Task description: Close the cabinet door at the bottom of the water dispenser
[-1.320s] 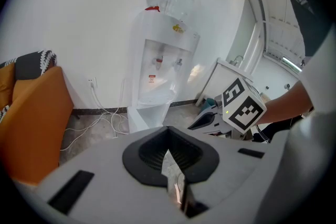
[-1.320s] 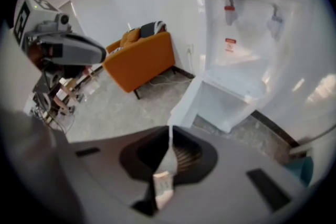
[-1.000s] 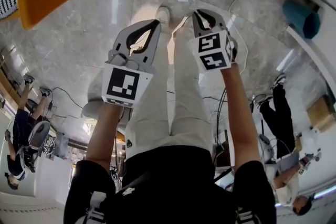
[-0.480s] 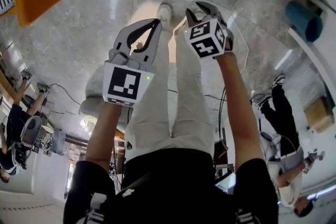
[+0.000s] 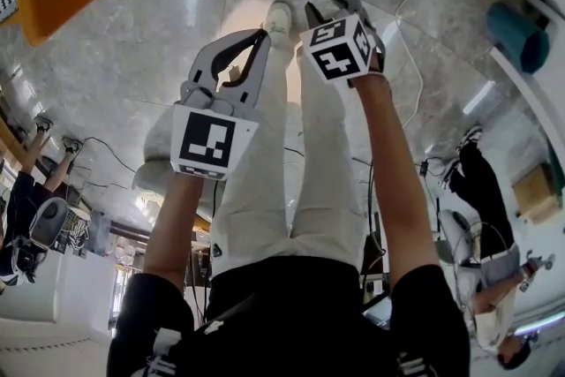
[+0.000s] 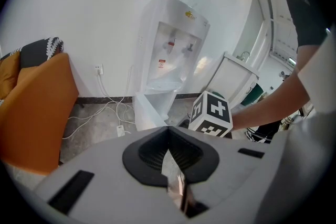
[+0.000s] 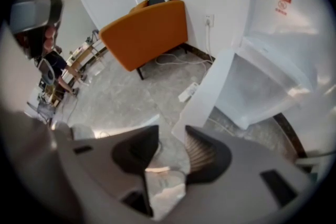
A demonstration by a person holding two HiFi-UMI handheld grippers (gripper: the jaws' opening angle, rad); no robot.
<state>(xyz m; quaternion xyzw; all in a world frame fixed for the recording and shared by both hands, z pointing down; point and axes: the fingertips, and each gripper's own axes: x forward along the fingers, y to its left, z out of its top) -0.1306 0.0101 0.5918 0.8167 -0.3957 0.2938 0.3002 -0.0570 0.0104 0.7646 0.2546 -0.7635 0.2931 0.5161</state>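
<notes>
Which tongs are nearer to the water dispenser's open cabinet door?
Right. The right tongs, jaws just opened and empty, are directly before the edge of the cabinet door; the left tongs hang farther back.

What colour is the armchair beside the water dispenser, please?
The armchair is orange; the right gripper view shows it best.

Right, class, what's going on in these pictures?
A person holding tongs in each hand faces the water dispenser, whose bottom cabinet door stands open. The right tongs have just been opening and are now wide, with the door's edge just ahead of the gap, nothing gripped. The left tongs are shut and empty, held back.
</notes>
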